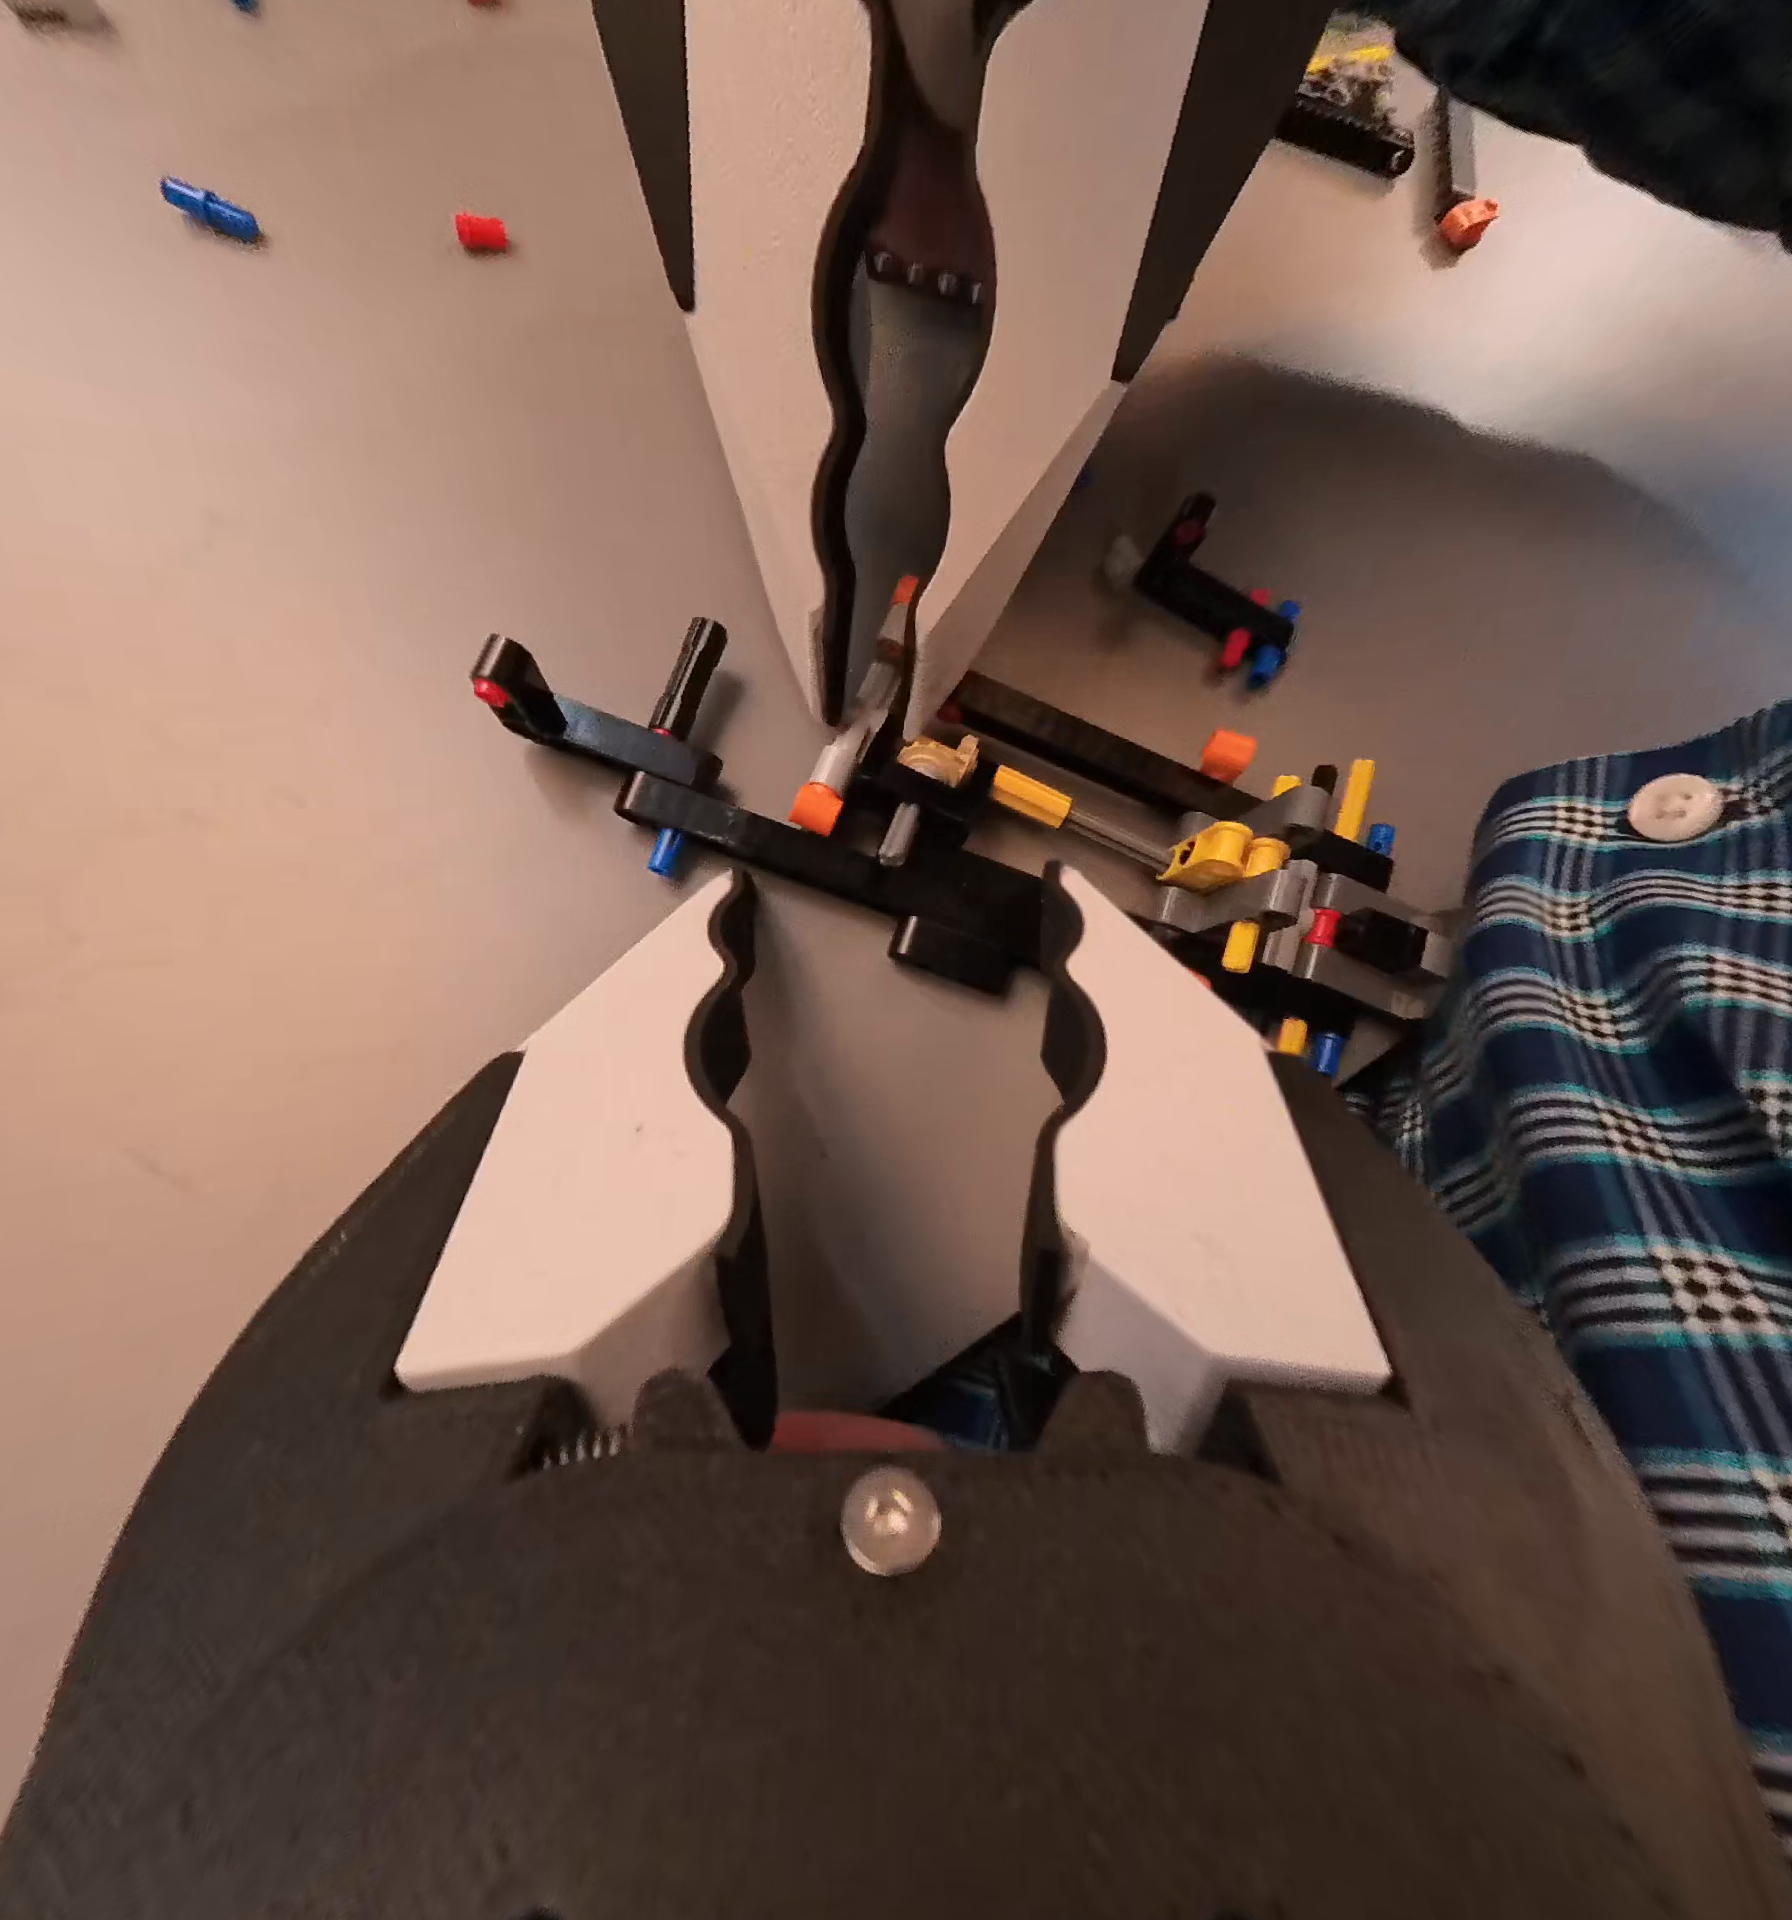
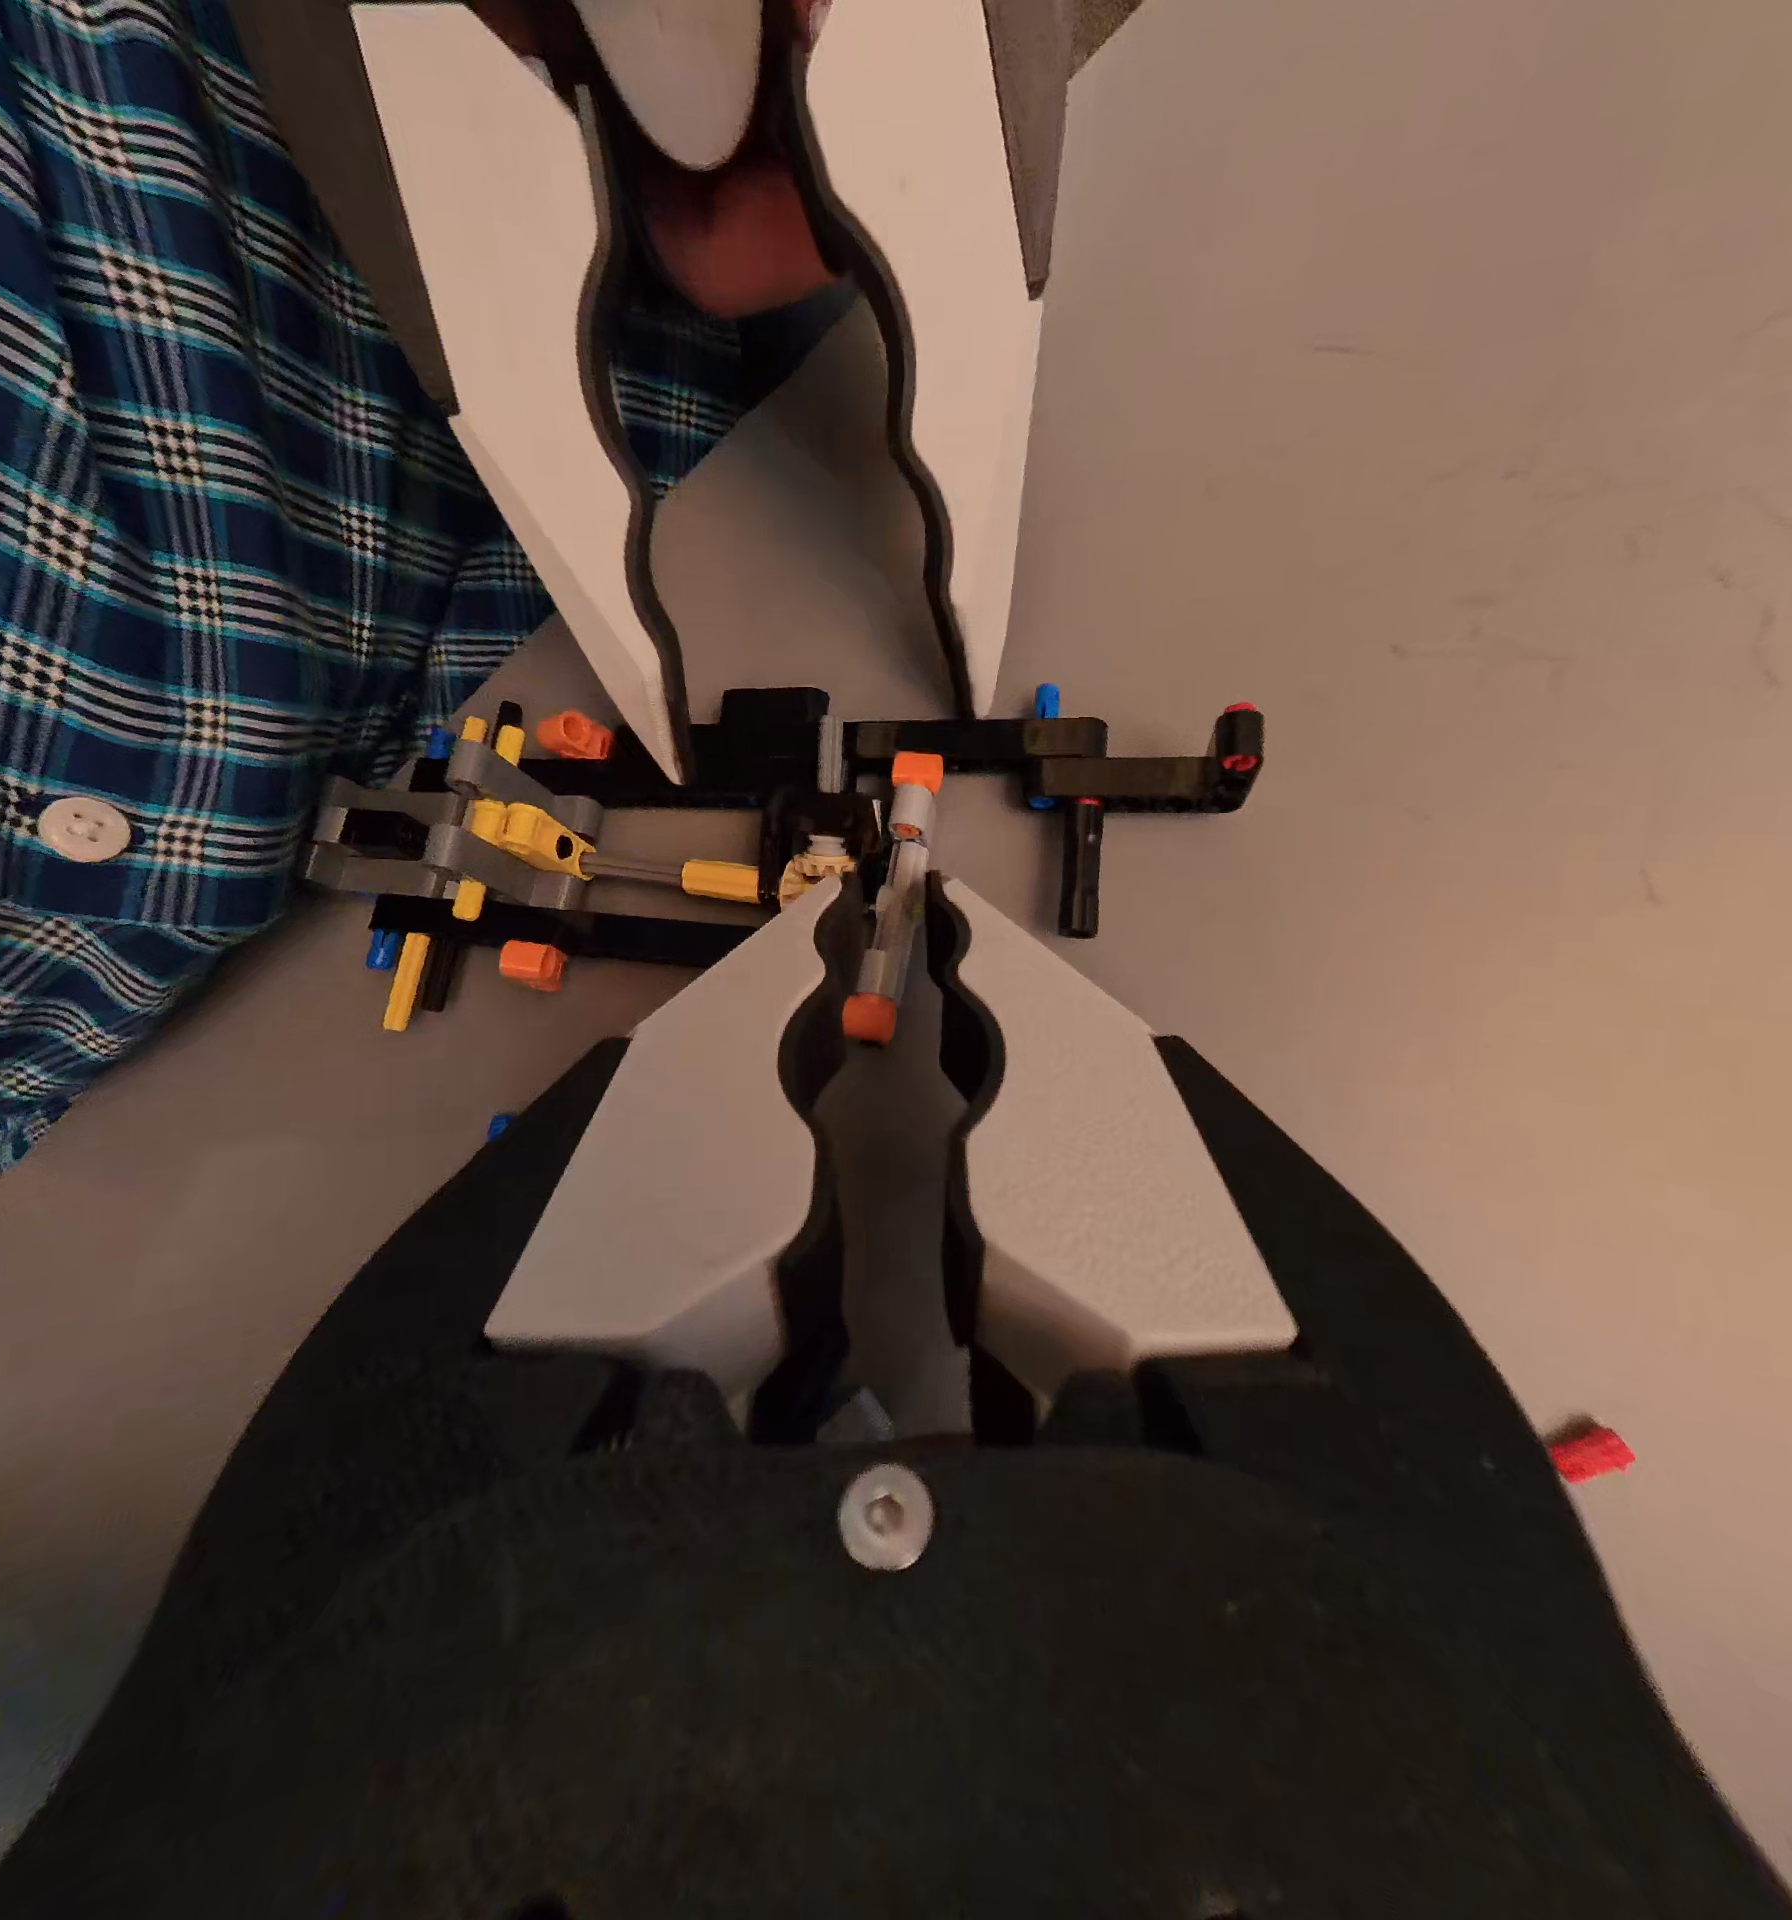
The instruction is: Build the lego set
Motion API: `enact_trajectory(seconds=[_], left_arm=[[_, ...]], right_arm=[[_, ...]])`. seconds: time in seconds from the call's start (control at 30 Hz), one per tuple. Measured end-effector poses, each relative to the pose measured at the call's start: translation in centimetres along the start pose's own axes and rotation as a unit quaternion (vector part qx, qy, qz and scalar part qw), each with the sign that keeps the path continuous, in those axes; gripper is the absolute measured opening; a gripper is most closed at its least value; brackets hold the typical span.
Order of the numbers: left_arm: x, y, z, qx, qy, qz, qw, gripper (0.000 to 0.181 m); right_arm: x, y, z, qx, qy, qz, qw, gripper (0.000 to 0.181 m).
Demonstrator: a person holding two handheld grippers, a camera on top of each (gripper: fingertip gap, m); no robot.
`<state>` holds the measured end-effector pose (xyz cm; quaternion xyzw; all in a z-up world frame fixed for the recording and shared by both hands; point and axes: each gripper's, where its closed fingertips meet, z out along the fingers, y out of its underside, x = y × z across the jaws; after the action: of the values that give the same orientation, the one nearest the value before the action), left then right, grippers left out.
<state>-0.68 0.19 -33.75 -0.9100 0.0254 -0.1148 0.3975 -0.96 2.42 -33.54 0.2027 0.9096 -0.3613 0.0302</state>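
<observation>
Grey plastic axle with orange end caps [image 2: 894,914] is being clamped by right gripper [image 2: 884,899]; black beam assembly [image 1: 871,852] is being straddled by spread-apart left gripper [image 1: 897,894].

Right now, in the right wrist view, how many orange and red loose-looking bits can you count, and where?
Orange ends on the grey rod in the right gripper: 2
Orange pieces on the black build: 2
Loose red piece on the table: 1
Total: 5
</observation>
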Motion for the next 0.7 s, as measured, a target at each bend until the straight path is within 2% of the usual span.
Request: enact_trajectory(seconds=[0.07,0.27,0.43,0.53,0.7], left_arm=[[0.2,-0.2,0.2,0.002,0.009,-0.004,1.0,0.054],[0.5,-0.3,0.3,0.008,0.02,-0.009,1.0,0.055],[0.6,-0.6,0.1,0.022,0.034,-0.023,0.999,0.056],[1.1,-0.9,-0.1,0.031,0.067,-0.065,0.995,0.062],[1.2,-1.1,0.0,0.037,0.098,-0.108,0.989,0.062]], right_arm=[[0.4,0.0,-0.1,0.001,0.01,0.003,1.0,0.014],[-0.2,0.1,0.0,0.014,-0.013,0.019,1.0,0.009],[-0.4,-0.2,-0.2,0.032,-0.003,0.005,0.999,0.008],[-0.5,-0.3,-0.5,0.045,0.01,-0.004,0.999,0.008],[-0.7,-0.7,-1.1,0.068,0.025,-0.015,0.997,0.008]])
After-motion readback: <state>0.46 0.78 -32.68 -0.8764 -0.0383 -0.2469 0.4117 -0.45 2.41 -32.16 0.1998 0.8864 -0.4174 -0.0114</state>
